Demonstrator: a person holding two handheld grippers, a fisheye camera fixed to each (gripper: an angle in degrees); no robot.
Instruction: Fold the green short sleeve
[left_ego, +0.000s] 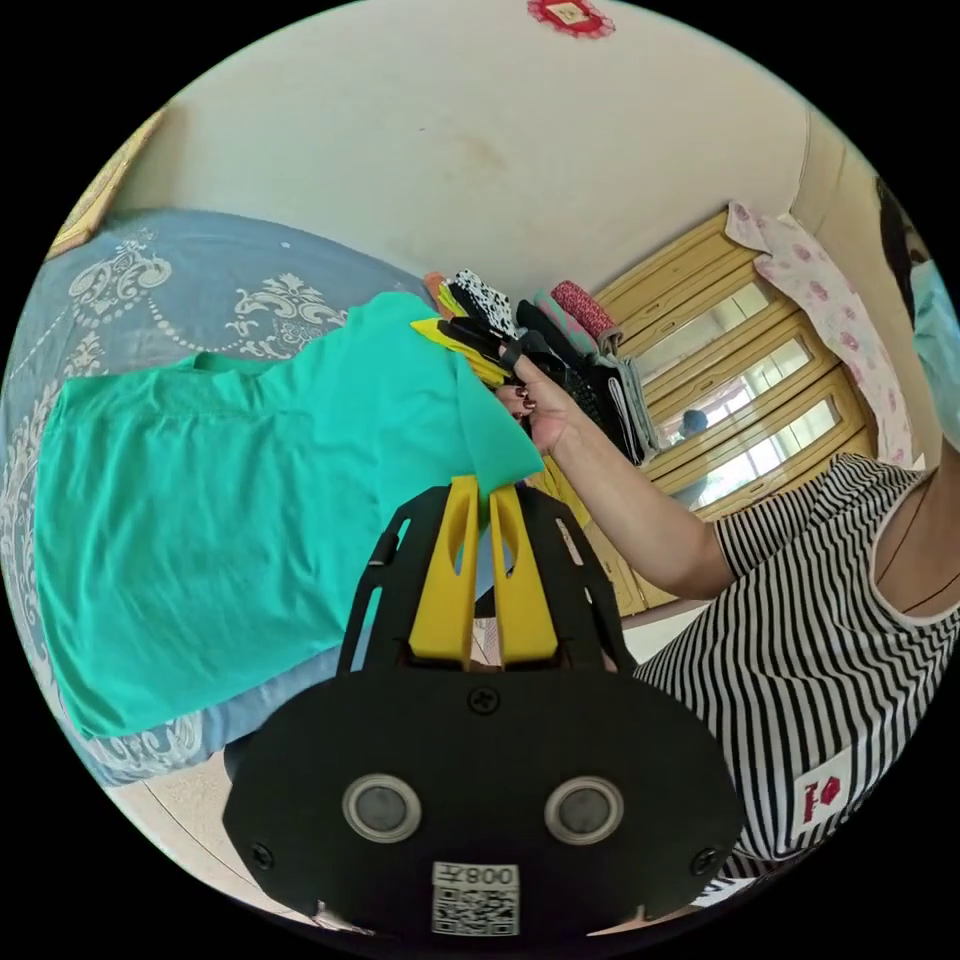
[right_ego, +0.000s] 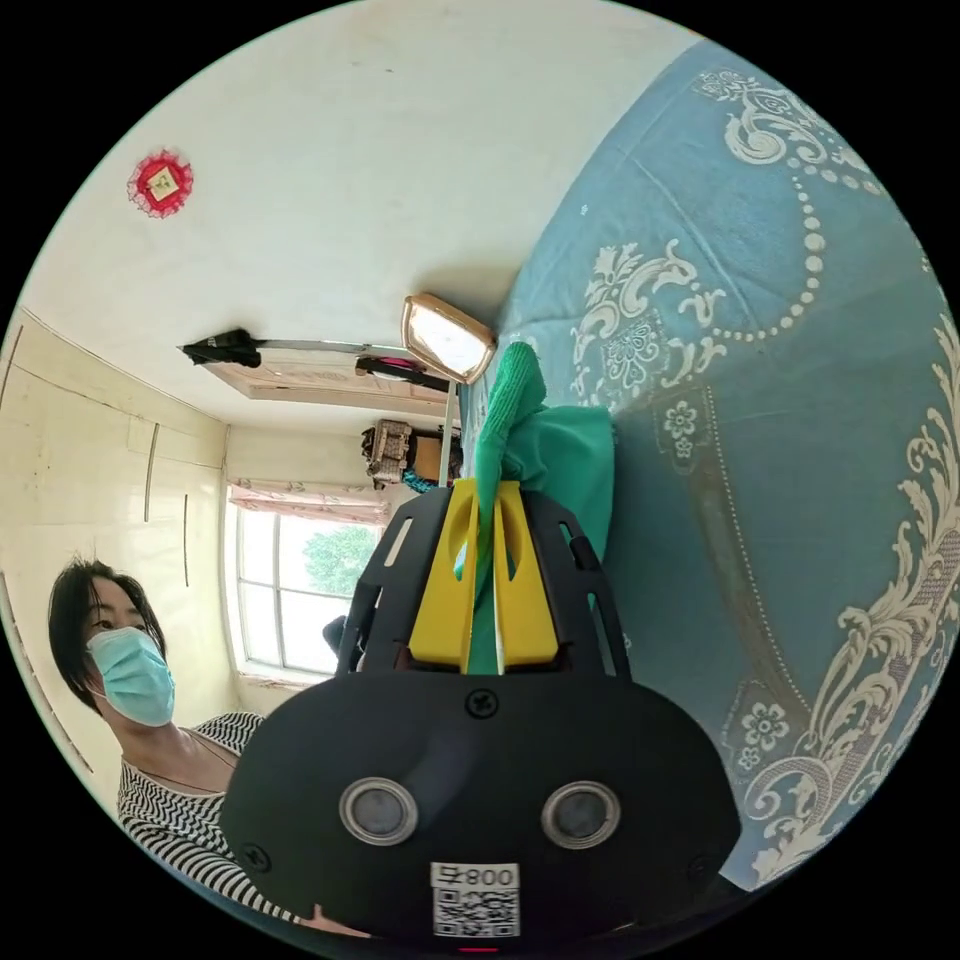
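The green short-sleeve shirt (left_ego: 200, 500) lies spread on a blue patterned bedspread (left_ego: 200, 270), with its near edge lifted off the bed. In the left gripper view, my left gripper (left_ego: 483, 492) is shut on a hanging corner of that lifted edge. Farther along the same edge is the right gripper (left_ego: 470, 340), held in a person's hand (left_ego: 545, 415), with the cloth in it. In the right gripper view, my right gripper (right_ego: 485, 492) is shut on a bunched fold of the green shirt (right_ego: 560, 460), which runs down between the yellow jaws beside the bedspread (right_ego: 800, 450).
A stack of folded clothes (left_ego: 590, 370) sits at the bed's far end, beside a wooden cabinet (left_ego: 760, 400) with mirrored doors. The person in a striped top (left_ego: 820, 650) stands close on the right. A window (right_ego: 290, 590) and a small mirror (right_ego: 447, 338) are behind.
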